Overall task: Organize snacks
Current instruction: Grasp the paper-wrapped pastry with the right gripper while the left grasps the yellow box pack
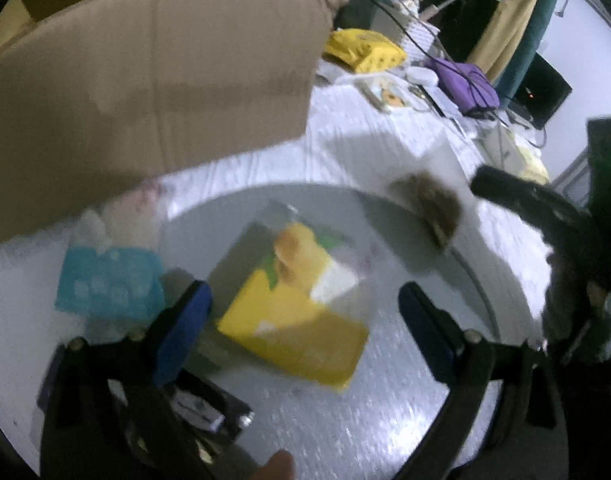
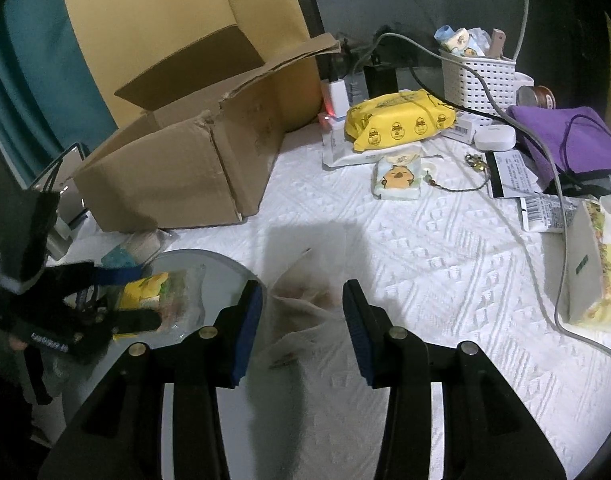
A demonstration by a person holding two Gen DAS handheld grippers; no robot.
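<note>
Hovering over a round grey tray [image 1: 445, 420], the left gripper [image 1: 305, 320] has its blue-padded jaws spread wide, with nothing pinched between them. Below the gap lies a yellow snack packet [image 1: 293, 320] in a clear wrapper, resting on the tray; the blurred view does not show whether either pad touches it. A blue packet [image 1: 109, 284] sits just beside the tray's left rim, at the foot of an open cardboard box [image 1: 153, 80].

The right gripper [image 2: 303, 324] stands at the tray's right edge with its jaws partly closed around a thin, pale wrapper [image 2: 301, 320] with brownish contents. The wrapper seems to hang between the pads, though a firm grip cannot be told.

Farther out, on the white textured cloth [image 2: 425, 260], lie a yellow wipes pack [image 2: 397, 120], a white basket [image 2: 477, 80] and a purple pouch [image 2: 565, 136].
</note>
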